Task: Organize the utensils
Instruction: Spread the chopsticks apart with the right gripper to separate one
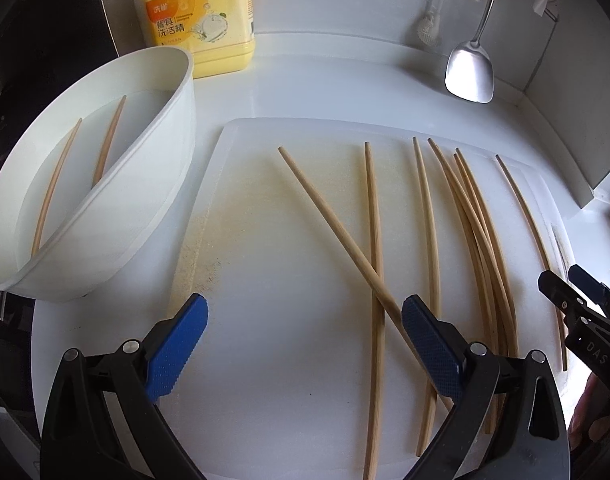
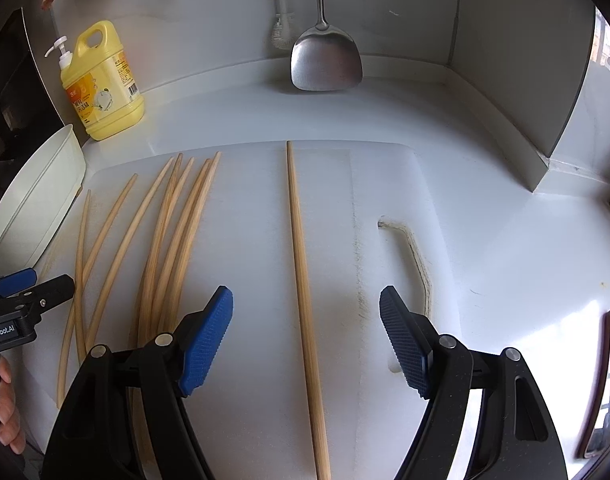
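Several wooden chopsticks (image 1: 477, 236) lie on a white cutting board (image 1: 265, 240). A slanted chopstick (image 1: 337, 236) crosses an upright one (image 1: 373, 220). Two chopsticks (image 1: 105, 148) lie in a white oval container (image 1: 153, 184) at the left. My left gripper (image 1: 305, 344) is open above the board's near edge, its right finger over the slanted chopstick's near end. My right gripper (image 2: 307, 340) is open, its fingers either side of a single chopstick (image 2: 301, 280) set apart from the bundle (image 2: 173, 236). It also shows in the left wrist view (image 1: 573, 292).
A yellow dish soap bottle (image 1: 201, 20) stands behind the container, also in the right wrist view (image 2: 105, 84). A steel spatula (image 2: 325, 60) leans against the back wall, next to a brush (image 2: 281, 36). The board has a handle slot (image 2: 417, 260) at its right.
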Demonstrator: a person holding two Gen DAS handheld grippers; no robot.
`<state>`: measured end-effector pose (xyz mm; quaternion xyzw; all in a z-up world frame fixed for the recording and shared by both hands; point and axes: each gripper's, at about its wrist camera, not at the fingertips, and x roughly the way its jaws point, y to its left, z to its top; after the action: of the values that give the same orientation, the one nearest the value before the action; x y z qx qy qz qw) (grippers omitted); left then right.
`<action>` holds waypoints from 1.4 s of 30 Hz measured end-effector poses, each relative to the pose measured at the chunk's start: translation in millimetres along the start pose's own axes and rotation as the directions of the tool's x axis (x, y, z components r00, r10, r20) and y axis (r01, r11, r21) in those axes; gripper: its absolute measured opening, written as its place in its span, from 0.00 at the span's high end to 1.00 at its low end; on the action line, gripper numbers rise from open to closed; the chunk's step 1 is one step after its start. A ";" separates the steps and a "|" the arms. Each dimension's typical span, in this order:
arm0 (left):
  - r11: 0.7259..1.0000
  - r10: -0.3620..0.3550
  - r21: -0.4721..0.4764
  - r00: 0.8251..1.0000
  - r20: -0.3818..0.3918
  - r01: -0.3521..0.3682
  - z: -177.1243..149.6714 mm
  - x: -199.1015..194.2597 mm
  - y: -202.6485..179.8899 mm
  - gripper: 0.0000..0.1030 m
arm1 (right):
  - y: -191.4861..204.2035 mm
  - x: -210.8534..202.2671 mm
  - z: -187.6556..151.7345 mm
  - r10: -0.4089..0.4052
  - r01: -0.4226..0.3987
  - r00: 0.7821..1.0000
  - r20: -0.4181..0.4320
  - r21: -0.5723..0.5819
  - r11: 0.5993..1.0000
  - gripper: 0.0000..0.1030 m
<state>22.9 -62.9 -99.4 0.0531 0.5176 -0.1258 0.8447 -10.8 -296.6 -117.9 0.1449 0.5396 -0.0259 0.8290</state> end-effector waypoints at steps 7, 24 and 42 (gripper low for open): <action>1.000 0.010 -0.002 1.000 -0.001 -0.010 -2.6 0.0 -0.2 0.07 | 2.6 -0.2 -0.4 -0.001 0.001 1.000 0.000 -0.015 1.000 0.30; 1.000 0.015 -0.005 1.000 -0.006 -0.015 -7.3 -4.1 6.5 0.07 | 3.2 0.8 -2.3 -0.005 0.004 1.000 -0.002 -0.014 1.000 0.30; 0.999 0.011 0.036 0.999 0.030 -0.012 -15.1 -0.1 -8.8 0.23 | 12.6 -0.3 -3.5 -0.036 0.038 0.999 0.027 -0.066 0.997 0.47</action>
<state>7.5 -68.1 -105.9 0.0692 0.5022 -0.1311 0.8520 -11.5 -283.7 -116.3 0.1067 0.5318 -0.0251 0.8397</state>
